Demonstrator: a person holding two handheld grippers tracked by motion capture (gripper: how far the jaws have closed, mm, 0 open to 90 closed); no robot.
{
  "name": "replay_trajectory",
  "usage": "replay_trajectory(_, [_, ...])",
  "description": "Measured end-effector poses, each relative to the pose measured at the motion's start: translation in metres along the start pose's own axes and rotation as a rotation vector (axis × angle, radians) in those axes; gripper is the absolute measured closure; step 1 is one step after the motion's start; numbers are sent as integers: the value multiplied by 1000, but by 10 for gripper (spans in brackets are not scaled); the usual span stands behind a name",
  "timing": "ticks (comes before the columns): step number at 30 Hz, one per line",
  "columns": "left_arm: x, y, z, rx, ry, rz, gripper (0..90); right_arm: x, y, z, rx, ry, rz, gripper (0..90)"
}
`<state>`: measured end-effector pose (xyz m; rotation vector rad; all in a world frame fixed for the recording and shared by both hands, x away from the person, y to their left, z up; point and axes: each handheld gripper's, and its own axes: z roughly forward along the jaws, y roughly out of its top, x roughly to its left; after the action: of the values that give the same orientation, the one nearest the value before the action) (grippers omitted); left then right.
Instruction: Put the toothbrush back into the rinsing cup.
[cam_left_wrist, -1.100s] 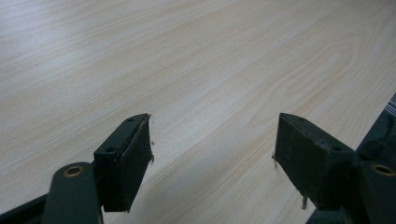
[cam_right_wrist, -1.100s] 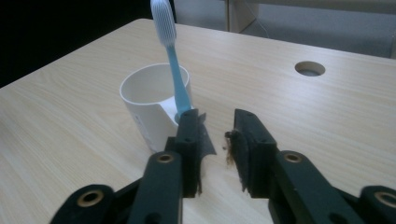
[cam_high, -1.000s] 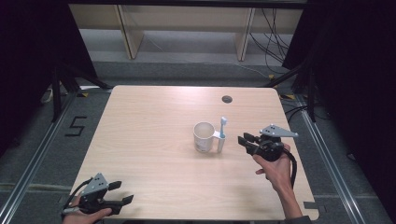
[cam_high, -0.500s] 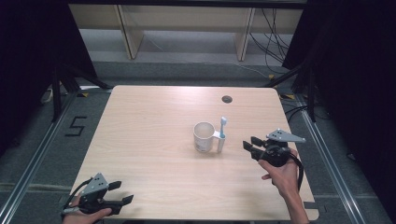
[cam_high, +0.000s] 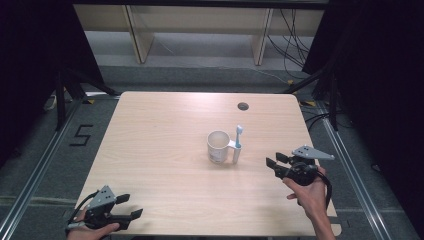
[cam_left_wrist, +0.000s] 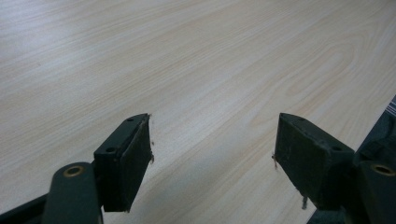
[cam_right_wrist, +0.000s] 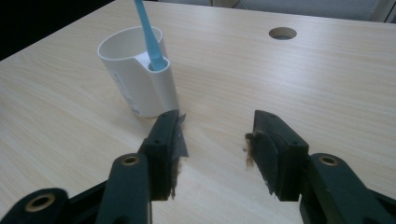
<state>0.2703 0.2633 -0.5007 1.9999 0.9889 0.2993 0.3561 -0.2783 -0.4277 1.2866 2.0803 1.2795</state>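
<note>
A white cup (cam_high: 218, 146) (cam_right_wrist: 133, 74) stands near the middle of the table, with a side holder on its right. A blue toothbrush (cam_high: 238, 141) (cam_right_wrist: 148, 35) stands upright in that holder. My right gripper (cam_high: 274, 161) (cam_right_wrist: 214, 147) is open, low over the table to the right of the cup and apart from it, with nothing between its jaws. My left gripper (cam_high: 131, 207) (cam_left_wrist: 212, 163) is open at the table's front left corner, empty, over bare wood.
The light wooden table (cam_high: 165, 135) has a round cable hole (cam_high: 243, 106) (cam_right_wrist: 282, 33) near its far edge. Dark metal frame rails run along both sides. Shelving and cables lie beyond the far edge.
My right gripper has drawn back from the cup, to the right and toward the near edge. The left gripper has not moved.
</note>
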Motion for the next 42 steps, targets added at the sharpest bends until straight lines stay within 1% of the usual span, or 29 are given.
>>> replay_trajectory(2, [0,0,0,4,4,0,265,-1,-3,-1,3,-3,-3,493])
replay_trajectory(4, [0,0,0,3,4,0,265,0,-6,-2,12,1,18,470])
replay_trajectory(6, [0,0,0,6,2,2,265,-4,-9,-3,21,-13,-16,457])
replay_trajectory(7, [0,0,0,7,1,2,265,-2,-10,-3,32,-11,17,447])
replay_trajectory(8, [0,0,1,-3,-1,0,265,-5,-12,-3,18,-31,-20,440])
replay_trajectory(9, [0,0,0,6,3,1,265,-4,-13,-3,32,-11,-1,435])
replay_trajectory(10, [0,0,0,-2,-1,0,265,-3,-15,-3,26,-19,21,430])
replay_trajectory(11, [0,0,0,4,-4,2,265,-5,-16,-3,23,-22,-8,427])
replay_trajectory(12, [0,0,0,3,-4,1,265,-5,-17,-5,35,-3,3,422])
replay_trajectory(13, [0,0,0,0,1,0,265,-3,-19,-6,40,-10,21,415])
replay_trajectory(14, [0,0,0,0,0,1,265,-4,-19,-6,44,-4,-4,408])
replay_trajectory(16, [0,0,0,1,0,1,265,-2,-23,-6,41,-12,17,393])
replay_trajectory(17, [0,0,0,0,0,1,265,-3,-23,-9,59,-5,1,382])
replay_trajectory(18, [0,0,0,1,0,1,265,0,-24,-9,59,-3,31,375])
replay_trajectory(19, [0,0,0,1,0,1,265,-1,-25,-9,56,7,10,369])
replay_trajectory(20, [0,0,0,1,0,1,265,1,-27,-9,60,7,34,362])
replay_trajectory(22, [0,0,0,0,-7,3,265,1,-30,-11,72,5,-2,343])
replay_trajectory(23, [0,-1,1,-1,-8,3,265,3,-31,-10,81,2,18,335])
replay_trajectory(24, [0,-1,1,-1,-8,4,265,2,-32,-11,77,5,8,330])
replay_trajectory(25, [0,0,1,-1,-8,4,265,5,-34,-12,83,7,41,326])
replay_trajectory(26, [0,0,0,10,-5,1,265,3,-34,-13,94,-4,-4,323])
replay_trajectory(27, [0,0,0,10,-5,1,264,3,-34,-13,94,-4,-4,323])
replay_trajectory(28, [0,0,0,8,-5,2,264,5,-36,-12,86,3,22,316])
replay_trajectory(29, [0,0,0,8,-6,1,264,6,-38,-14,112,1,23,305])
replay_trajectory(30, [0,0,0,8,-6,1,264,5,-39,-14,105,5,1,303])
replay_trajectory(31, [0,0,0,8,-6,2,264,8,-41,-14,113,14,38,303])
replay_trajectory(34, [0,0,0,4,-7,3,264,7,-46,-13,122,11,-4,303])
replay_trajectory(35, [0,0,0,9,-6,1,264,9,-47,-14,140,15,11,301])
replay_trajectory(42, [0,0,1,1,-6,5,262,12,-54,-14,160,19,-13,299])
